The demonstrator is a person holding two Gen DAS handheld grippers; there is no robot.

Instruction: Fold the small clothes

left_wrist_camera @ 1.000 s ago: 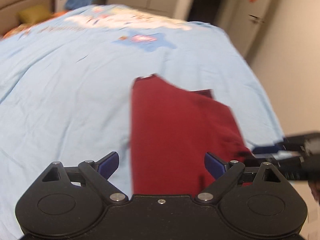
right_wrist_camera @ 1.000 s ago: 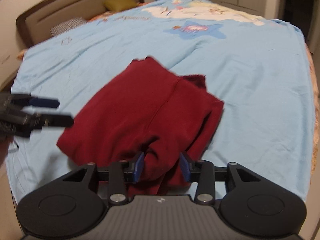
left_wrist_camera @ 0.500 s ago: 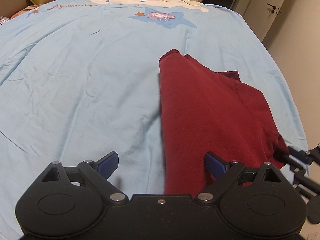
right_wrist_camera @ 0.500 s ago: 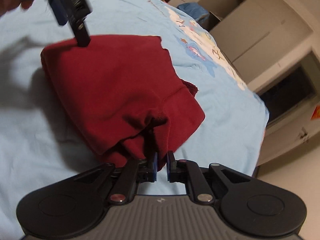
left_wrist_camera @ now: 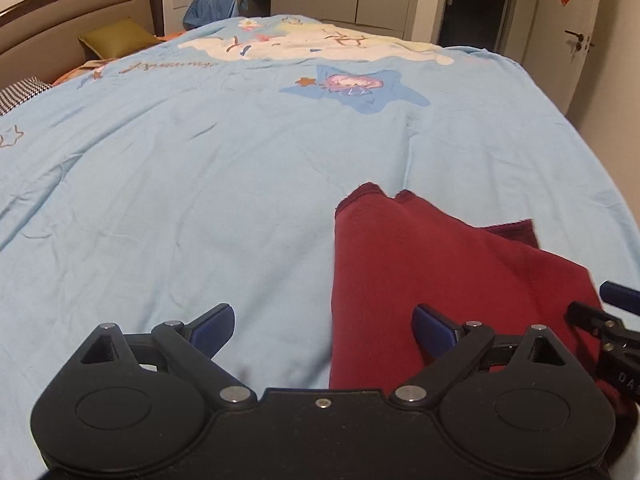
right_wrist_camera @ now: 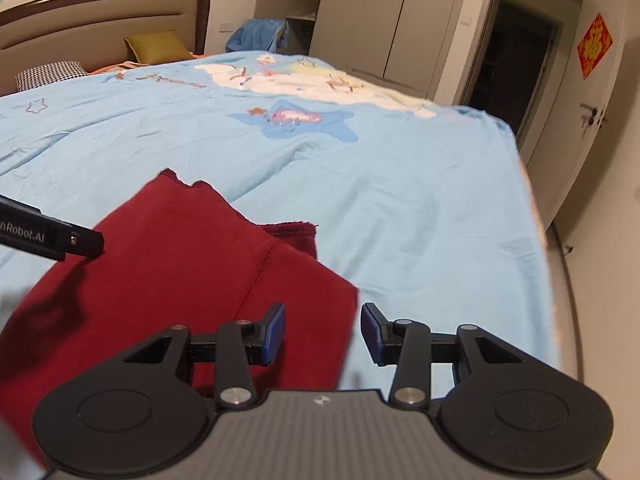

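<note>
**Ana:** Since half a second back, the right gripper (right_wrist_camera: pixel 323 334) has let go of the dark red garment (right_wrist_camera: pixel 168 272). Its jaws have just been opening and now stand partly apart. The garment's right edge lies below the gap between them, and the pads press on nothing.

**Ben:** And the left gripper (left_wrist_camera: pixel 323 330)?

**Ana:** Wide open, holding nothing. Its left pad is over the light blue bedsheet (left_wrist_camera: pixel 200 184); its right pad is over the garment's near corner.

**Ben:** Where is the garment?

**Ana:** Folded over on the sheet near the bed's front edge, seam showing, with a darker hem peeking out at the back.

**Ben:** Any writing?

**Ana:** In the right wrist view the left gripper's finger reads "nRobot.AI", cut off by the frame. In the left wrist view the right gripper's body shows "DA", then the edge cuts it. The sheet carries a cursive line near a cloud print, too blurred to read. A red diamond paper (right_wrist_camera: pixel 595 46) with 1 gold character hangs on the wall by the door (right_wrist_camera: pixel 576 128).

**Ben:** Anything else?

**Ana:** A yellow cushion (right_wrist_camera: pixel 158 46) and a checked pillow (right_wrist_camera: pixel 50 74) by the headboard (right_wrist_camera: pixel 100 20).
</note>
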